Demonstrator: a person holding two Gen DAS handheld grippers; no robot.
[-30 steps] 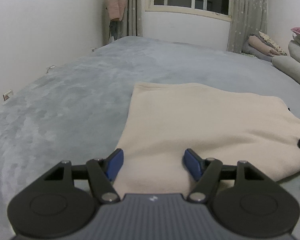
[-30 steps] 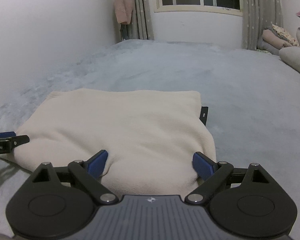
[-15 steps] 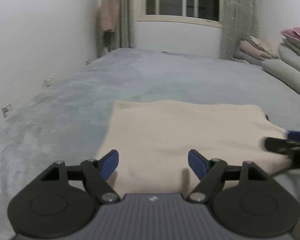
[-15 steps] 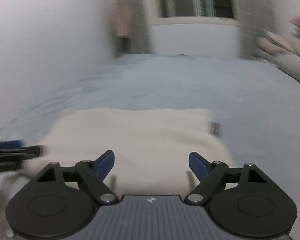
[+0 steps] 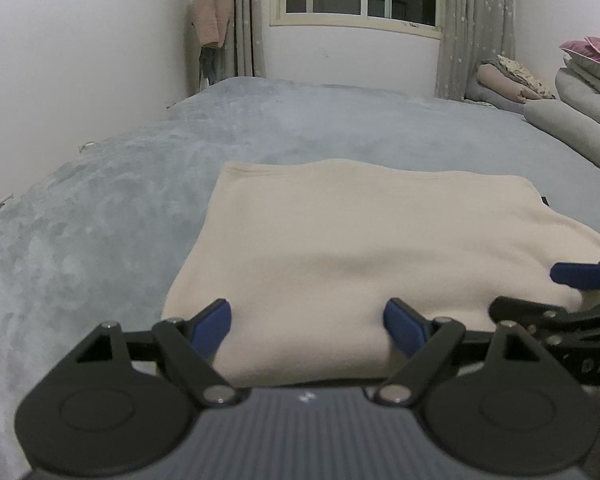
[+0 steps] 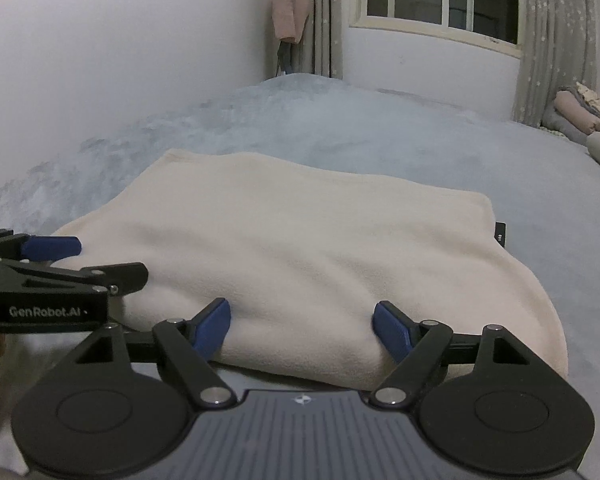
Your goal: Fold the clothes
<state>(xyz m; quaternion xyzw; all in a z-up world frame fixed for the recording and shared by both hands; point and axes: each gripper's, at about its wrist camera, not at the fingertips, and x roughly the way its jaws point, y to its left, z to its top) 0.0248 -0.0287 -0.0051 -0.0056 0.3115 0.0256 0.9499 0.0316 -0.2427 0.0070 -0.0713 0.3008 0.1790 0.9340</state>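
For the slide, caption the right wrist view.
Open right claw at the near edge of a folded cream garment on a grey bed.

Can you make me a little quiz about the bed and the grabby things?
1. True or false: the cream folded garment lies flat on the grey bedspread.
2. How do the left gripper and the right gripper stand: A) both open, B) both shut, C) one open and one shut?
3. What hangs in the far corner beside the curtain?

Key:
1. True.
2. A. Both stand open at the garment's near edge, pads not pinching the cloth.
3. A pink garment.
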